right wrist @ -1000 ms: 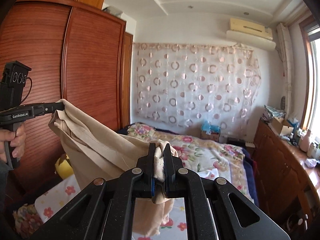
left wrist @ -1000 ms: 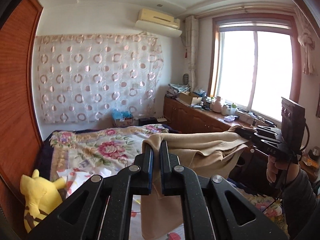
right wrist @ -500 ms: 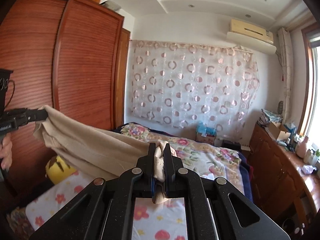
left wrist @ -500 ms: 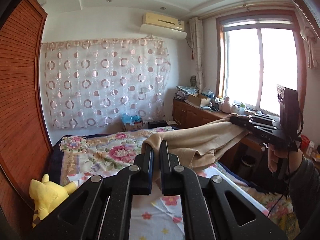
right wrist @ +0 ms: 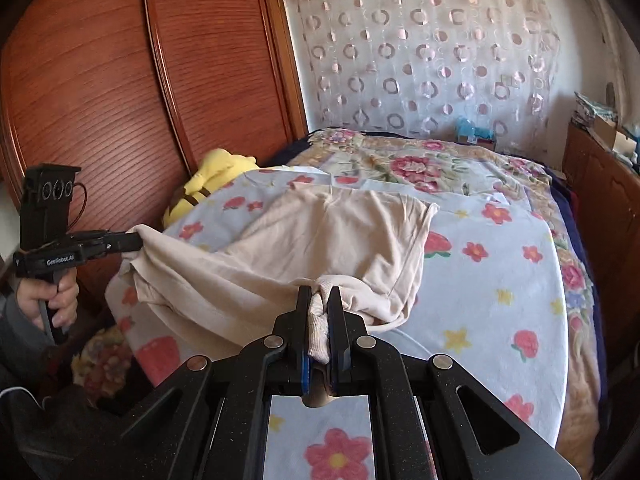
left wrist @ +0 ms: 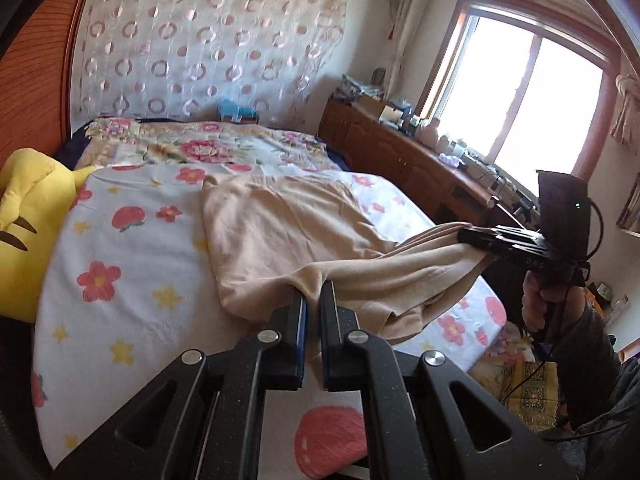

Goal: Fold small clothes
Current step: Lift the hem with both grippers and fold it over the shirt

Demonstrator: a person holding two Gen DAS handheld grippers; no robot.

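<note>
A beige garment (left wrist: 288, 224) lies spread on the flowered bed sheet (left wrist: 132, 264), its far part flat and its near edge lifted. My left gripper (left wrist: 313, 292) is shut on one near corner of it. My right gripper (right wrist: 319, 294) is shut on the other near corner, with cloth bunched between its fingers. The garment also shows in the right wrist view (right wrist: 340, 236). Each gripper shows in the other's view: the right gripper (left wrist: 466, 236) at the right, the left gripper (right wrist: 134, 240) at the left, both holding the near edge just above the bed.
A yellow plush toy (left wrist: 24, 216) lies at the bed's left side against the wooden wardrobe (right wrist: 120, 80). A wooden cabinet (left wrist: 400, 148) loaded with clutter runs under the window at the right. A floral blanket (right wrist: 420, 160) covers the far bed.
Both grippers have come down and tilted toward the bed. The garment, held stretched in the air before, now lies with its far part spread on the sheet.
</note>
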